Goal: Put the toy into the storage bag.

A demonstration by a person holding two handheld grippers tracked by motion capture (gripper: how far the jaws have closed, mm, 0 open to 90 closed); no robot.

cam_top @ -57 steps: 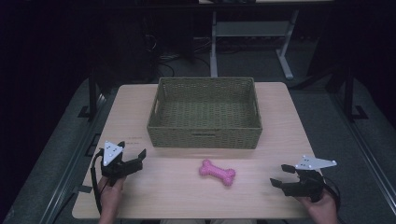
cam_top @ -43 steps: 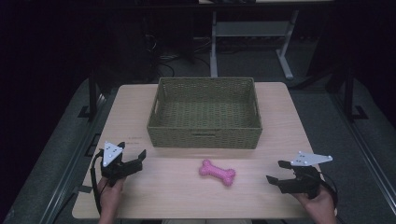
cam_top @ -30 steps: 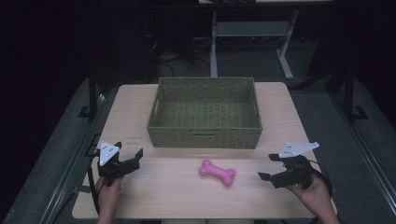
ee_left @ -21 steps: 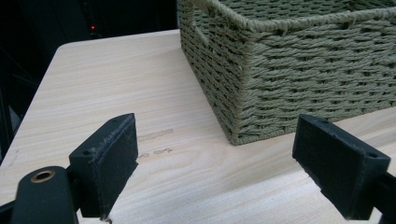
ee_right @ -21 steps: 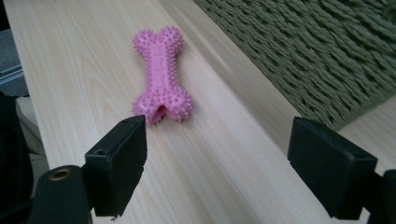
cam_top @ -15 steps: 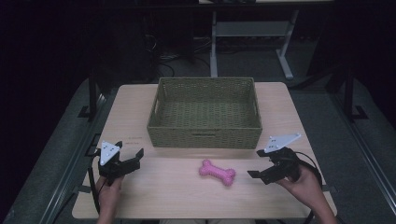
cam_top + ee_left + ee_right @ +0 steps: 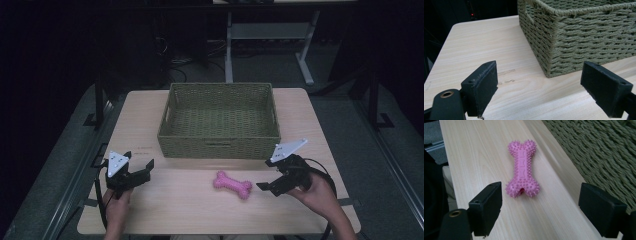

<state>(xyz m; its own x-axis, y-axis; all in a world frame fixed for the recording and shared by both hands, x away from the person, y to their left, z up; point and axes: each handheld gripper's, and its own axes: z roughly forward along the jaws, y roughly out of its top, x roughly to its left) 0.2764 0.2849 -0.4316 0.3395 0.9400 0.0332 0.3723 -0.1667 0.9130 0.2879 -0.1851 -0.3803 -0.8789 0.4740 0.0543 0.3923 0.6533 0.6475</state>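
From the high view, a pale wooden surface [image 7: 165, 210] carries a woven olive-green basket [image 7: 220, 121] toward its far middle. Nothing is visible inside the basket. In front of the basket, nearer the person, a pink spiked bone toy [image 7: 232, 184] lies flat on the wood, apart from the basket's front wall. The left tongs [image 7: 142, 169] sit near the left edge of the surface, held by the person's left hand [image 7: 117, 210], with the jaws spread and pointing right. The right tongs [image 7: 267, 181] are held by the right hand [image 7: 320, 197] just right of the bone toy, jaws spread apart and aimed left toward it, not touching it. A cable trails from each tool. The floor around the surface is dark, with a light metal frame [image 7: 265, 35] beyond.

In the left gripper view, the two black jaws stand wide apart with nothing between them. Beyond them are bare wood grain [image 7: 499, 50] and the near corner of the basket [image 7: 579, 37], well ahead of the jaws.

In the right gripper view, the jaws are likewise parted and empty. The bone toy [image 7: 523, 168] lies lengthwise just ahead of them, nearer the left jaw, its near end level with that jaw's tip. The basket's woven wall [image 7: 599, 152] runs along the right side.
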